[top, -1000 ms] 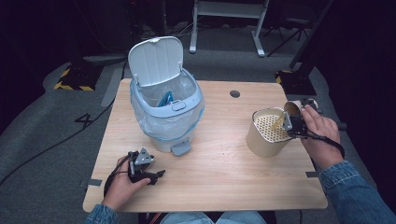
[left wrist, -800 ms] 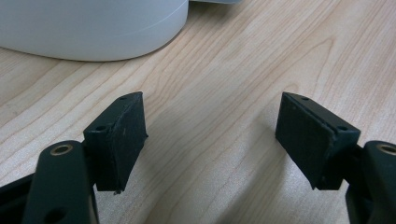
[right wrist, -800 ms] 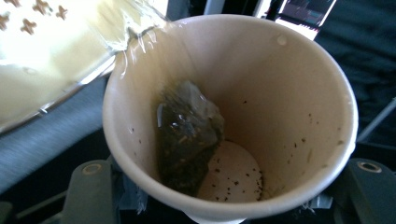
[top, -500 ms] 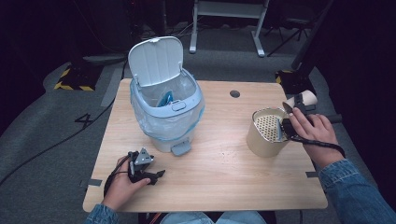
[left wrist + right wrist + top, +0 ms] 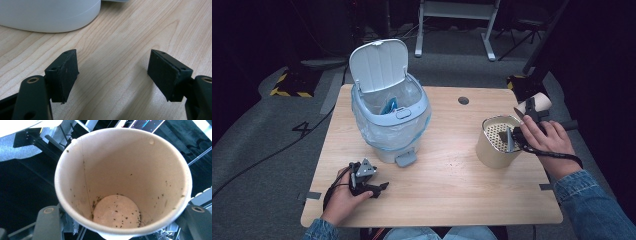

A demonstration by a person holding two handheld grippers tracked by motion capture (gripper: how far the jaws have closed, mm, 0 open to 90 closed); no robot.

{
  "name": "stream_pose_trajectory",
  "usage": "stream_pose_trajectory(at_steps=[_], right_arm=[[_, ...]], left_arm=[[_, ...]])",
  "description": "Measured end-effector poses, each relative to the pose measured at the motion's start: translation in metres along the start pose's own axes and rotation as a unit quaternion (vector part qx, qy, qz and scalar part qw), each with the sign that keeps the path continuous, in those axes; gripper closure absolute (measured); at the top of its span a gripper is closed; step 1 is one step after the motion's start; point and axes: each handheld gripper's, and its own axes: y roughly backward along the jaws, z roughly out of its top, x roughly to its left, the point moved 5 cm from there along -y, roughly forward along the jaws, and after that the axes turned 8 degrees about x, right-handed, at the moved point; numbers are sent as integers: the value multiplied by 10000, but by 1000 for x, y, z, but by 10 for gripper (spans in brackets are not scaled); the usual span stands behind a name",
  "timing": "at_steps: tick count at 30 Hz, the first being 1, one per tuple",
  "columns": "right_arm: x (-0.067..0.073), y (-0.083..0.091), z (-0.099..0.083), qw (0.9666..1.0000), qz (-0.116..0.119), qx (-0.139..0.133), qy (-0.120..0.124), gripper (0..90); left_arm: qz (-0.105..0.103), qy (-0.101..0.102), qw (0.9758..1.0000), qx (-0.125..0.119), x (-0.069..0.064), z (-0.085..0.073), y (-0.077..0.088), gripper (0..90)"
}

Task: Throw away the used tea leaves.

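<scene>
The right gripper [image 5: 526, 119] clamped a paper cup [image 5: 534, 105] beyond the table's [image 5: 452, 200] right edge. The cup lay tilted, mouth facing the hand. The left gripper [image 5: 112, 72] rested open, empty.

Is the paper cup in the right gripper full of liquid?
No: the right gripper view looks straight into the paper cup, and its bare bottom shows with dark specks stuck to it and to the inner wall.

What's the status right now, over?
Right tongs clamped on paper cup, nearly empty. Left tongs open, idle on table. Strainer pot beside cup.
</scene>
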Motion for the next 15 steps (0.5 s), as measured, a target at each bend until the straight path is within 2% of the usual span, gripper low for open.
stream_pose_trajectory(at_steps=[3,4,5,7,8,10,11,12,13,14,15], right_arm=[[1,-2,-1,9970,384,-267,-619,332],[2,-3,-2,9930,577,-380,-961,331],[1,-3,-3,9896,704,-473,-1158,331],[0,-5,-7,9780,1042,-617,-1696,329],[0,-6,-9,9695,1234,-691,-2002,328],[-1,-7,-14,9466,1670,-869,-2617,325],[0,-8,-15,9339,1868,-955,-2894,325],[0,-8,-18,9252,2000,-992,-3068,324],[0,-10,-20,9182,2086,-1046,-3200,323],[1,-10,-21,9065,2248,-1079,-3407,323],[2,-10,-23,8903,2439,-1149,-3671,322]], left_arm=[[-4,7,10000,-2,0,0,0,249],[-4,8,10000,-3,0,0,0,249],[-4,7,10000,-2,0,0,0,249],[-5,3,10000,-2,0,0,0,249],[-7,9,10000,-4,0,0,0,249],[-8,10,10000,-4,0,0,0,249],[-8,10,10000,-3,0,0,0,249],[-7,9,10000,-3,0,0,0,249],[-8,9,10000,-3,0,0,0,249],[-7,9,10000,-4,0,0,0,249],[-7,8,10000,-3,0,0,0,249]])
